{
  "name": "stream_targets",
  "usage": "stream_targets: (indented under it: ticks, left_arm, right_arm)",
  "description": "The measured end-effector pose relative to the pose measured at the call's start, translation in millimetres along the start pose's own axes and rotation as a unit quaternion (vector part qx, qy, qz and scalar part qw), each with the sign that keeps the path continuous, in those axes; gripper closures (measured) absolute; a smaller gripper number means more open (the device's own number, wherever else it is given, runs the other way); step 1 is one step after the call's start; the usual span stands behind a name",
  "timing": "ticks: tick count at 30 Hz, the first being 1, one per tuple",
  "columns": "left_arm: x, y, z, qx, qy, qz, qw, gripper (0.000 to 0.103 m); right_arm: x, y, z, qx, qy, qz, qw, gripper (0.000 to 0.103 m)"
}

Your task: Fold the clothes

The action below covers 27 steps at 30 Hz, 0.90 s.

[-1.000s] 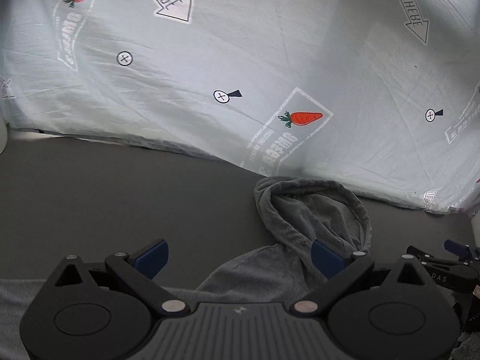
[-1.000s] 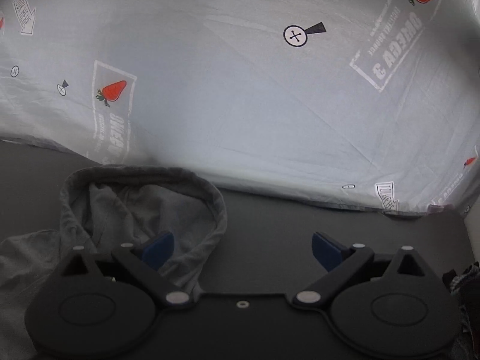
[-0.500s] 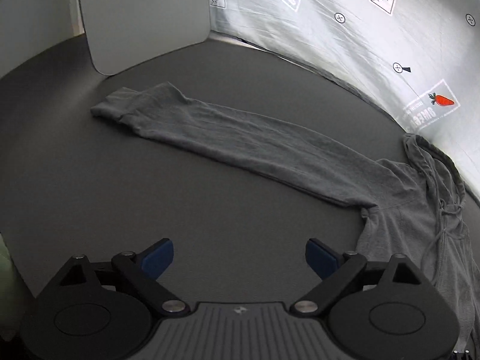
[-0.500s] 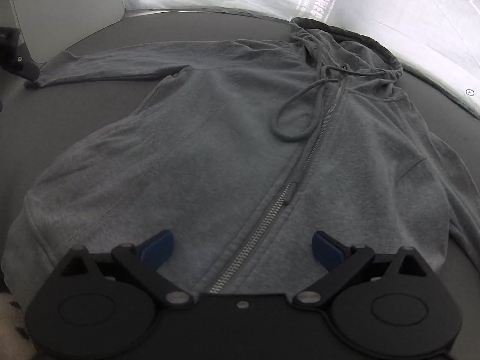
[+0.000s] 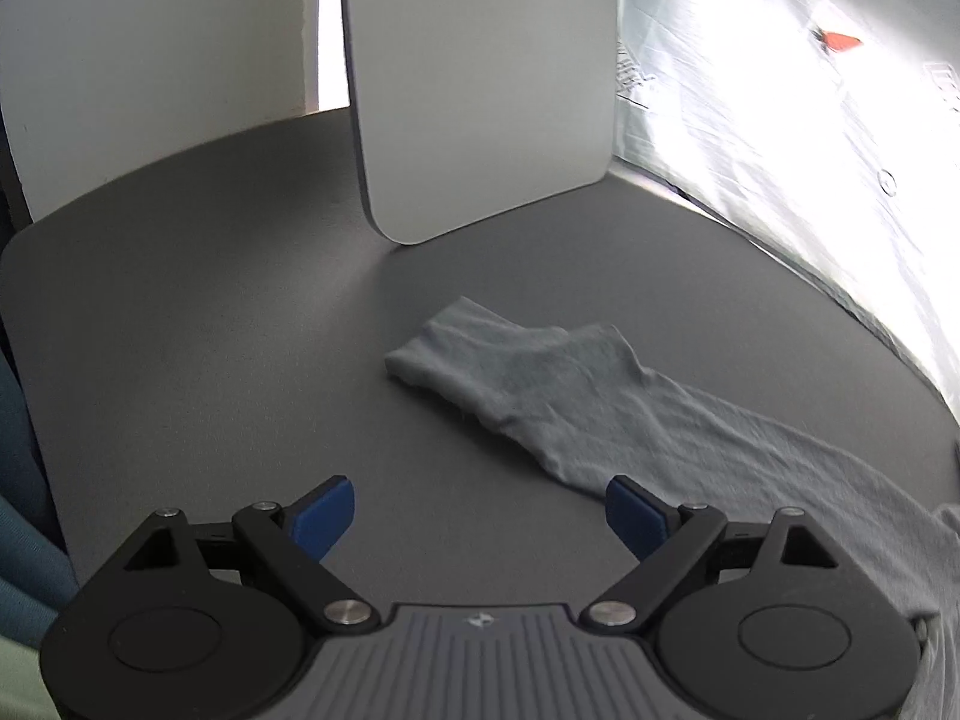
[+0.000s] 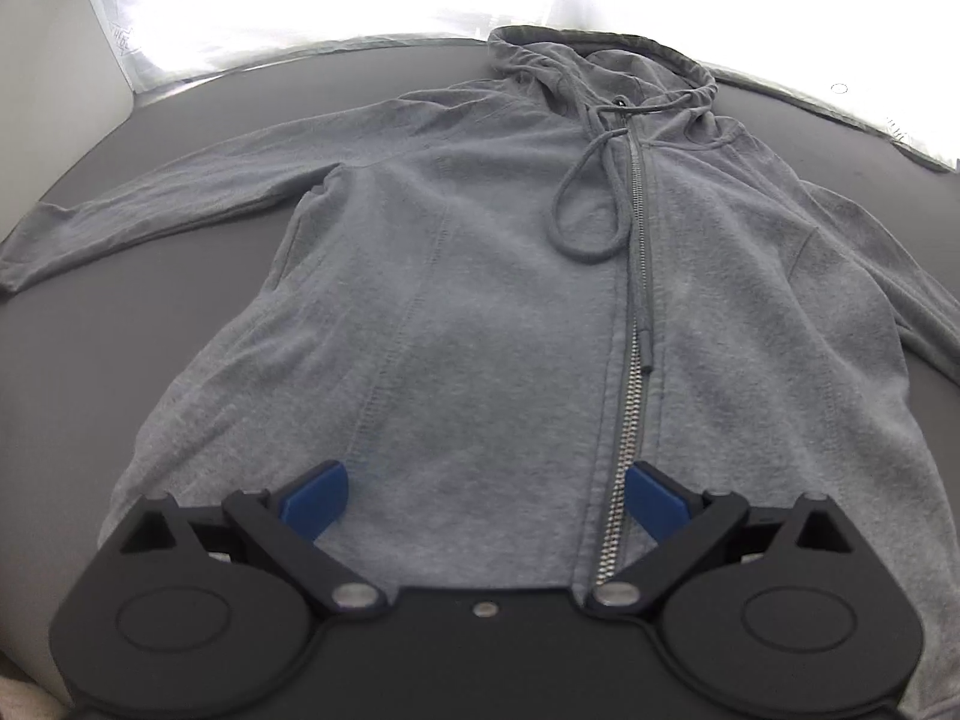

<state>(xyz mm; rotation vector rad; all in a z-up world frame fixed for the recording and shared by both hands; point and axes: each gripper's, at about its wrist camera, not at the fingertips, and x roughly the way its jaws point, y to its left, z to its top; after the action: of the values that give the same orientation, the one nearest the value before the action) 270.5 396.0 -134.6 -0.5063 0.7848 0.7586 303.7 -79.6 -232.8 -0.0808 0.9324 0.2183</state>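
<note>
A: Left wrist view. Left gripper (image 5: 480,515) wide open, nothing held, over bare table (image 5: 198,324). Sleeve (image 5: 576,402) lies flat ahead, cuff (image 5: 432,354) towards the white board (image 5: 486,90)

B: Risk?

A: Right pad sits just at the sleeve's near edge. A close here likely pinches one layer only, or misses; sleeve then drags and twists

B: Right wrist view?

A: Right gripper (image 6: 486,498) wide open, empty, over the hoodie (image 6: 480,300) hem. Hoodie spread front up, zipper (image 6: 630,372) closed, hood (image 6: 600,60) at the far end

B: Hazards?

A: Right pad is beside the zipper teeth; grabbing there may slip. Loose drawstring (image 6: 588,204) could get trapped in the fold
</note>
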Motion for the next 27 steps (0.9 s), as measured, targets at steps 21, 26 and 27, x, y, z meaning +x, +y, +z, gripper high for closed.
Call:
stream_targets:
  ticks: [21,26,27]
  left_arm:
    - [91.8,34.8,54.8,-0.134,0.068,-0.034,0.9881,0.098]
    - [19.5,60.5,42.6,-0.117,0.012,-0.051,0.9917,0.098]
    - [16.5,59.8,34.7,-0.102,0.012,-0.046,0.9936,0.098]
  right_arm:
    - [-7.4,41.0,1.0,0.139,0.030,-0.134,0.981,0.002]
    - [-7.3,50.7,8.8,0.114,0.023,-0.126,0.985,0.002]
    - [-5.6,50.0,7.9,0.113,0.025,-0.124,0.986,0.002]
